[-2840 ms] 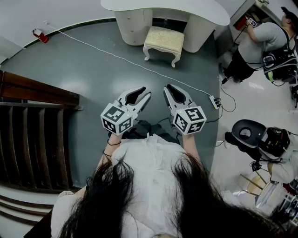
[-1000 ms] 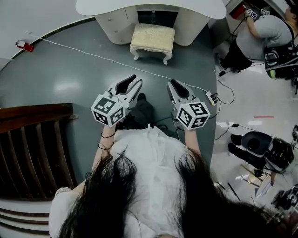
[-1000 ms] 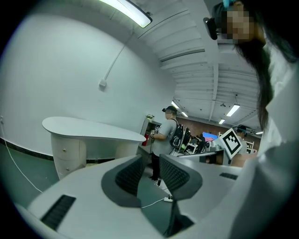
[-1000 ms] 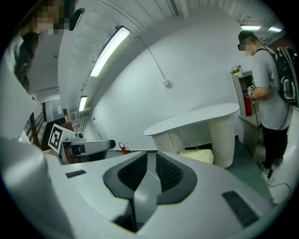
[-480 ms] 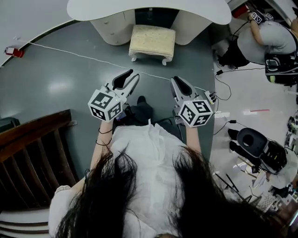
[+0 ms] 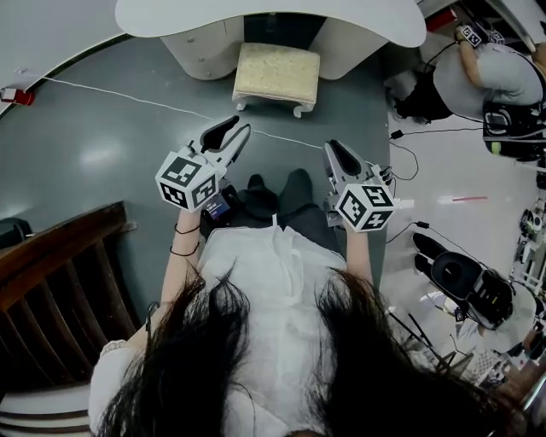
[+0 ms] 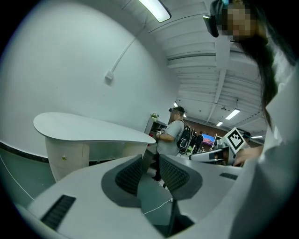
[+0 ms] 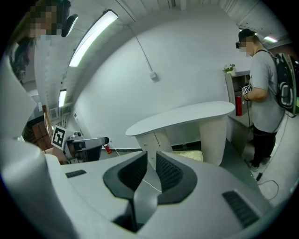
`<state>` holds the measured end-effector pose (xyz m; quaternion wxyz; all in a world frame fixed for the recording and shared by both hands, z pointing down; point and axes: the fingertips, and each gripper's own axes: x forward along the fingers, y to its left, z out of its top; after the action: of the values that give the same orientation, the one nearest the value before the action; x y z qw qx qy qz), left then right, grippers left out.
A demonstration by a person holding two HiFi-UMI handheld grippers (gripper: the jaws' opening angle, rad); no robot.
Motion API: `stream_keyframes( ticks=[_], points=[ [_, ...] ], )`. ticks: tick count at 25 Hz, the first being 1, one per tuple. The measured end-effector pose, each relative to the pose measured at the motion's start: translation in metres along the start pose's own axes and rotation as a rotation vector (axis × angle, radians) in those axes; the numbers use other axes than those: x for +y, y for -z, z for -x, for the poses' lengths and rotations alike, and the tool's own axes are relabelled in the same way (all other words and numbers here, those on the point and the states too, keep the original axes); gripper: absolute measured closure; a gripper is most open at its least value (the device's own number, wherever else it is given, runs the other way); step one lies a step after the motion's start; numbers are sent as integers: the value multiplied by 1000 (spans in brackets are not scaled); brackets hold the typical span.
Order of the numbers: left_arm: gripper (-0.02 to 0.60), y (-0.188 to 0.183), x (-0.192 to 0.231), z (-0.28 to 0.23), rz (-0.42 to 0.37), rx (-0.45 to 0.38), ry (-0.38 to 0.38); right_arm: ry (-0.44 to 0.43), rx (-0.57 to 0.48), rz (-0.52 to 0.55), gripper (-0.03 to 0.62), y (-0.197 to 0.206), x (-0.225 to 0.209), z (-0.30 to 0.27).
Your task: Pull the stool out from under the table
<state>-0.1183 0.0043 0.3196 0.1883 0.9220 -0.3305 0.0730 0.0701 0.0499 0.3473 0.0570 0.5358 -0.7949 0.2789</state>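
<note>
The left gripper (image 6: 237,130) is held with its jaws drawn together as far as they go; only a thin slit is left at the tips, and nothing is gripped or touched. The right gripper (image 6: 334,150) is closed in the same way and is likewise empty. Both are carried above the grey floor (image 6: 102,154), well apart from the stool (image 6: 277,75).

The stool is found at the far side, between the two pedestals of the white table (image 6: 281,19). Its far edge is tucked under the tabletop and its cushion is mostly exposed. A white cable (image 6: 128,99) is stretched across the floor between the stool and the grippers.

In the right gripper view only a strip of the stool's cushion is seen past the jaws; in the left gripper view the stool cannot be made out. The near part of the head view is covered by the person's hair. A second person (image 6: 495,77) at the far right is cut off by the frame edge.
</note>
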Motion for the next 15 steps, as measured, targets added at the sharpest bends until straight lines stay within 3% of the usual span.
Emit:
stream_keyframes(
  ticks=[9,15],
  points=[
    [456,-12,43,-28,3,19,-57,0,47,-14,525,-7,-44,-32],
    [456,1,87,-72,2,59,-80,4,84,-33,525,0,-89,-82]
  ],
)
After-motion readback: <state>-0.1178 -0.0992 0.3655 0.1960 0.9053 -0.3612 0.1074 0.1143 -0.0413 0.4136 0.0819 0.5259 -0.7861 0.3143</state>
